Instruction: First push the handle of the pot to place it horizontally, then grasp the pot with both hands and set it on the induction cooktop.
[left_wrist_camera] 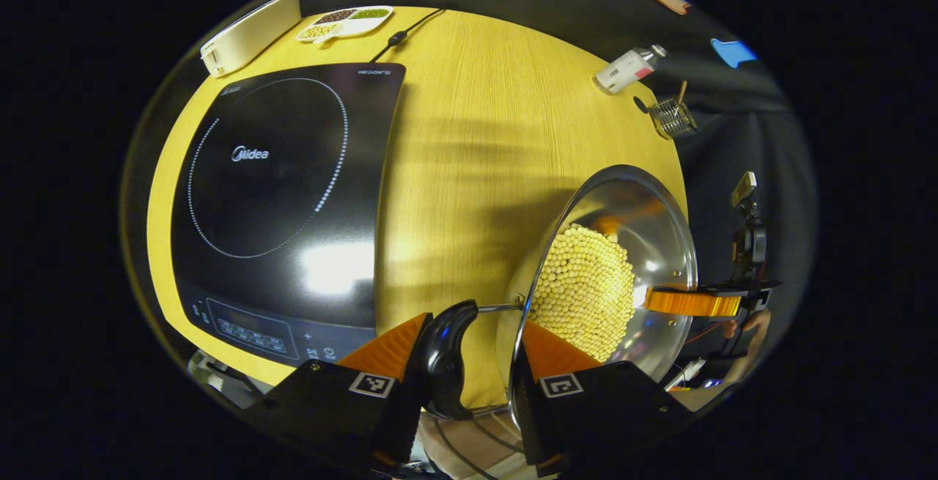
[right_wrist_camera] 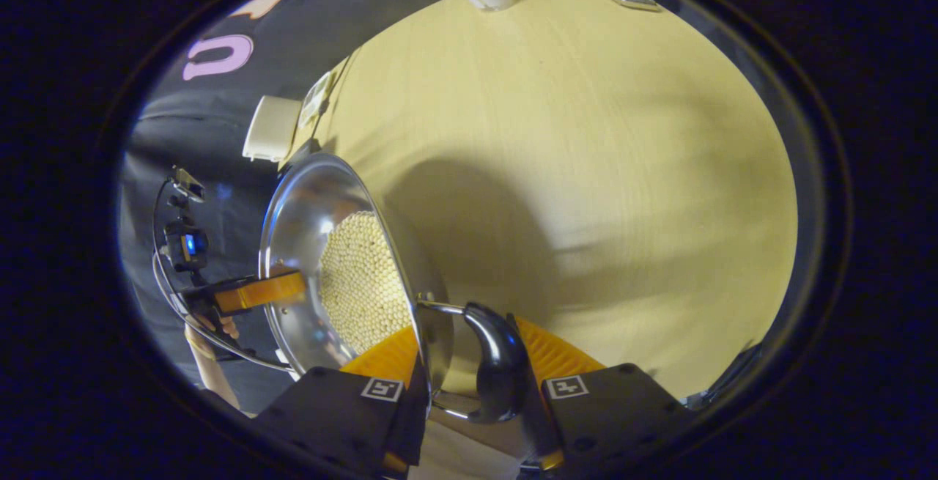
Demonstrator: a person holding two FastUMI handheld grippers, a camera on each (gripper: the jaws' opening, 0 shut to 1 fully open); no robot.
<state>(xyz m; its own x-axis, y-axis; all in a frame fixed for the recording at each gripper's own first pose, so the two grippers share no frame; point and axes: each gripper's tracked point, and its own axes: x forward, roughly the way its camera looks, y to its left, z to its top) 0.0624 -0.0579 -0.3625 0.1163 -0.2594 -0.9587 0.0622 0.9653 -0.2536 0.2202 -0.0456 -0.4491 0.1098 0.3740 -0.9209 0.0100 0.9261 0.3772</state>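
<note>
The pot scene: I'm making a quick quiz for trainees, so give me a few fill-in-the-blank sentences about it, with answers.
1. The pot holds small pale yellow ____.
2. Each set of tongs grips a black ____ on the pot's rim, the left tongs on one side and the right tongs on the other.
3. The cooktop has ____ resting on its round ring.
4. The pot is lifted and tilted, not yet over the ____.

Answers: beads; handle; nothing; cooktop
</note>
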